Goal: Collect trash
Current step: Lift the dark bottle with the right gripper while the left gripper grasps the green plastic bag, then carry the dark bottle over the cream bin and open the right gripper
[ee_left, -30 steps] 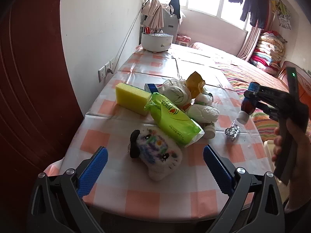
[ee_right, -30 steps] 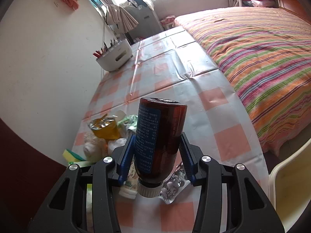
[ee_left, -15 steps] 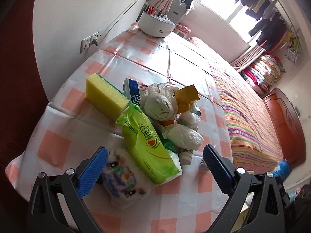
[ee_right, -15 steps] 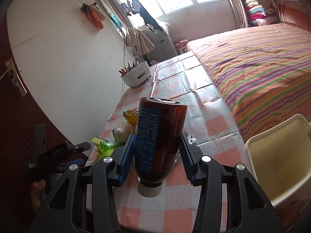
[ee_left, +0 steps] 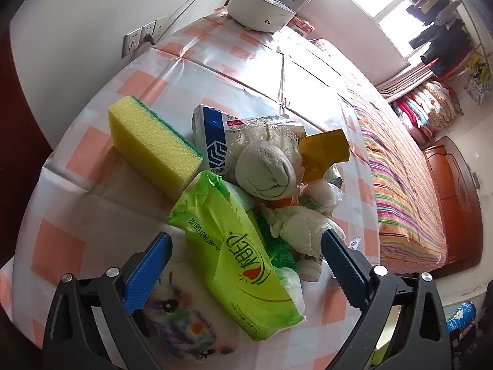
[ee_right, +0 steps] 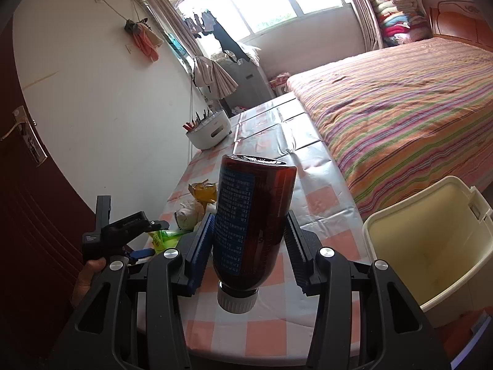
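The right gripper (ee_right: 248, 240) clamps a brown bottle (ee_right: 251, 215) cap-down, near the bin (ee_right: 428, 246) on its right, ready for dumping; the left gripper (ee_left: 245, 265) gapes over the green pack (ee_left: 240, 262).

Both grippers same build: black plastic frames w/ triangular cut-outs, silver round screws at pivots, ribbed blue pads on fingers. Left gripper (ee_left: 245, 256), right gripper (ee_right: 249, 240). Left hand (ee_right: 83, 280): bare skin, no sleeve visible; small white label on handle.
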`<state>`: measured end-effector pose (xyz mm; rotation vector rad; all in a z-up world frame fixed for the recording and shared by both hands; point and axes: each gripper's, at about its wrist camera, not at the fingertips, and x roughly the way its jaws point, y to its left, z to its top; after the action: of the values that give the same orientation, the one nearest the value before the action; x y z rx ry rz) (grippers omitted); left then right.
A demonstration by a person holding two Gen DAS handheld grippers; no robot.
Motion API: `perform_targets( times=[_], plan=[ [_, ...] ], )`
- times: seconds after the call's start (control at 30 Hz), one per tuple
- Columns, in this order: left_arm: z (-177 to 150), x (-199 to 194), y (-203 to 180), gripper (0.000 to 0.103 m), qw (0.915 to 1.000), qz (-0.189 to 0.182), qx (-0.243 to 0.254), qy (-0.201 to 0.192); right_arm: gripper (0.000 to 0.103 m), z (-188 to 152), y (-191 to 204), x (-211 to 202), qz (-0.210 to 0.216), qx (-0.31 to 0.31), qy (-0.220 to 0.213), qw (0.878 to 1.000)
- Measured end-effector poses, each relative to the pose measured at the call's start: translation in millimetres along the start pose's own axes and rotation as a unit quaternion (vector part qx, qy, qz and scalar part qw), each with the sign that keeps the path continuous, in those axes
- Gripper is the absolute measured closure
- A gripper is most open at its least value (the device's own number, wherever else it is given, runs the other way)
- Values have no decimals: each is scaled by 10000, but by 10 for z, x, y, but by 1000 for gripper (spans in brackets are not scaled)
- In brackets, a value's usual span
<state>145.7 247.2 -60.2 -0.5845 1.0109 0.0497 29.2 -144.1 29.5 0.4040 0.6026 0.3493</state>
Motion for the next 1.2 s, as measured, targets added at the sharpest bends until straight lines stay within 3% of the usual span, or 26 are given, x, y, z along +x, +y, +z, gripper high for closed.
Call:
perform_targets(
  times=[0.17,0.2,0.27,0.37,0.67,0.87,1.2],
  plan=[
    [9,188,24,58,9994,66,67,329,59,7,-44,-17,3,50,-19,10000],
    [3,220,44,60,9992,67,51,384,59,9,-60,-23,1,75,-31,10000],
    [-5,241,88,75,9993,82,-8,368,59,12,-81,-28,-7,83,-33,10000],
    [-11,223,131,83,9996,14,-57,280,59,4,-92,-61,-10,117,-58,9999],
    [-165,-227,-18,87,9980,160,422,-454,59,5,-152,-155,-61,178,-184,9997],
    [-319,-614,-182,87,9910,257,833,-1012,59,37,-273,-234,-238,266,-323,9988],
    [-553,-858,-611,87,9834,-107,1343,-1216,59,31,-913,-412,-1086,603,-659,9901]
  ],
)
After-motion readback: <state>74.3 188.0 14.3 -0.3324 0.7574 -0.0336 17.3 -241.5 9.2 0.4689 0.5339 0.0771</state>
